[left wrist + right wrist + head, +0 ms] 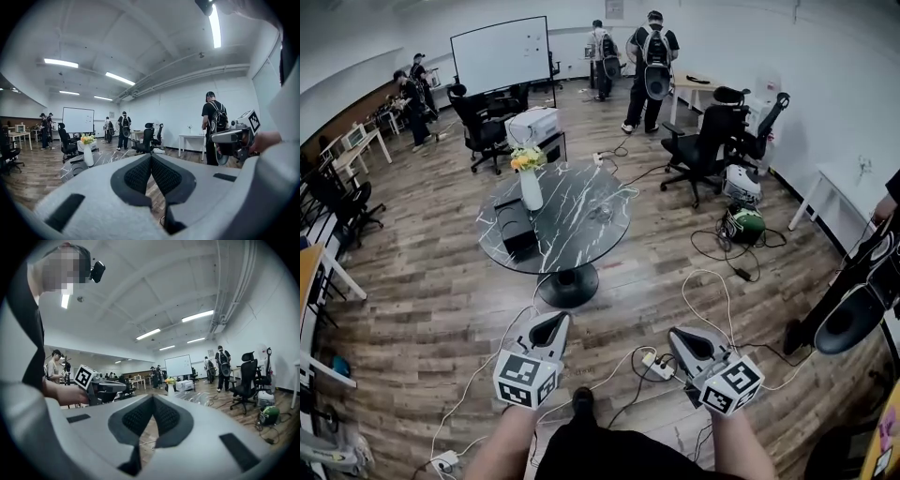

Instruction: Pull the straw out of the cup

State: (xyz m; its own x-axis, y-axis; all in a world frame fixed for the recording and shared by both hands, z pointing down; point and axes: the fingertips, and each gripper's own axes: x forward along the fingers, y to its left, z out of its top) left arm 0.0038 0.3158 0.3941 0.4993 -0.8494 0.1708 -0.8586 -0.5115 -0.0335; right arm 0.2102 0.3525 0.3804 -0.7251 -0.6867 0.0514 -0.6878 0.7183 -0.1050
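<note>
A round black marble table (581, 239) stands a few steps ahead of me on the wooden floor. On it are a white vase of flowers (530, 178), a black box (516, 227) and a small clear thing (602, 212), too small to tell as a cup or a straw. My left gripper (558, 319) and right gripper (677, 335) are held low in front of me, well short of the table. Both point forward with their jaws closed tip to tip and nothing between them. The left gripper (151, 155) faces the table (101, 157), and the right gripper (152, 397) faces it too.
Cables and a power strip (659, 366) lie on the floor between me and the table. Office chairs (703, 145), a white box (532, 125) and a green device (745, 223) stand around it. A person with a gripper rig (853, 314) is close at my right, and others stand at the back.
</note>
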